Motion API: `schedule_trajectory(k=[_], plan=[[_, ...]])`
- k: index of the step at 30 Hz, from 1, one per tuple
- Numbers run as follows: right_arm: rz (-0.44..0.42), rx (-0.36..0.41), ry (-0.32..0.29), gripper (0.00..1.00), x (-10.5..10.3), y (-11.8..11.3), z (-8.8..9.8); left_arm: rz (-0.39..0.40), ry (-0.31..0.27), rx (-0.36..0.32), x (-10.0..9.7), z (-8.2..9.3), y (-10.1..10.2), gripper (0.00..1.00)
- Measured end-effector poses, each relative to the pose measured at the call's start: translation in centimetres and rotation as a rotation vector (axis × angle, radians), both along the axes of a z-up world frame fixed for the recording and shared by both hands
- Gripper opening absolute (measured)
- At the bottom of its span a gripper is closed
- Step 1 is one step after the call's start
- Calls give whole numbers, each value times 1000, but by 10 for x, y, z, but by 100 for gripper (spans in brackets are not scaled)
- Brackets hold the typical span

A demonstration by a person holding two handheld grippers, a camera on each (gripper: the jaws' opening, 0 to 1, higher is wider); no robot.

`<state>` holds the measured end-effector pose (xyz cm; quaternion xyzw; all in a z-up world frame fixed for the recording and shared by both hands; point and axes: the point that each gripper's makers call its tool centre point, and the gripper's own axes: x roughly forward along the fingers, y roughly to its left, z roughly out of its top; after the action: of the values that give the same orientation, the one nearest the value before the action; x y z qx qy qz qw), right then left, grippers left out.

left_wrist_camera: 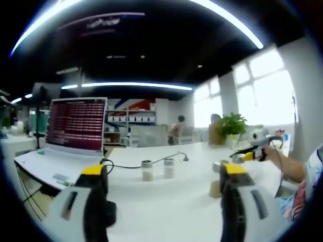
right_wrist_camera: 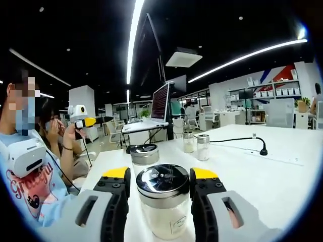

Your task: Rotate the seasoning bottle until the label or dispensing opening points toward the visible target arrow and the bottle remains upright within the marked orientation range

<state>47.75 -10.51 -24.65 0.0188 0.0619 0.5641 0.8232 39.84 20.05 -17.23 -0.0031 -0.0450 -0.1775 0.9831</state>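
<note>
A glass seasoning bottle (right_wrist_camera: 164, 204) with a chrome lid and pale powder inside stands upright on the white table (right_wrist_camera: 282, 171). My right gripper (right_wrist_camera: 160, 174) is shut on it just below the lid, one yellow-tipped jaw on each side. A second chrome-lidded jar (right_wrist_camera: 145, 154) stands right behind it. Further back are two small shakers (right_wrist_camera: 196, 144), which also sit between the wide-apart jaws of my left gripper (left_wrist_camera: 162, 174). The left gripper is open, holds nothing and is raised above the table (left_wrist_camera: 166, 206). Its right jaw half hides another jar (left_wrist_camera: 217, 181).
An open laptop (left_wrist_camera: 75, 126) sits at the table's left end, with a black cable (left_wrist_camera: 126, 166) running from it. A small desk microphone (right_wrist_camera: 262, 150) lies on the table. A person (right_wrist_camera: 30, 166) is at the table edge, a hand raising the left gripper (right_wrist_camera: 83, 122). A potted plant (left_wrist_camera: 233, 125) is behind.
</note>
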Motion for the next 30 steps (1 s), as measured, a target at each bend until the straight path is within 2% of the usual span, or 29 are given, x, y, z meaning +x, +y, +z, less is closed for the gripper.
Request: schedule_trajectory(k=[15, 25, 30], plan=[[-13, 14, 9, 41, 2, -3, -2, -11, 16, -3, 1, -4, -5, 97], [-19, 37, -16, 41, 0, -2, -1, -10, 22, -6, 4, -5, -4, 97], [-48, 38, -24, 40, 1, -2, -1, -12, 23, -10, 2, -5, -3, 97]])
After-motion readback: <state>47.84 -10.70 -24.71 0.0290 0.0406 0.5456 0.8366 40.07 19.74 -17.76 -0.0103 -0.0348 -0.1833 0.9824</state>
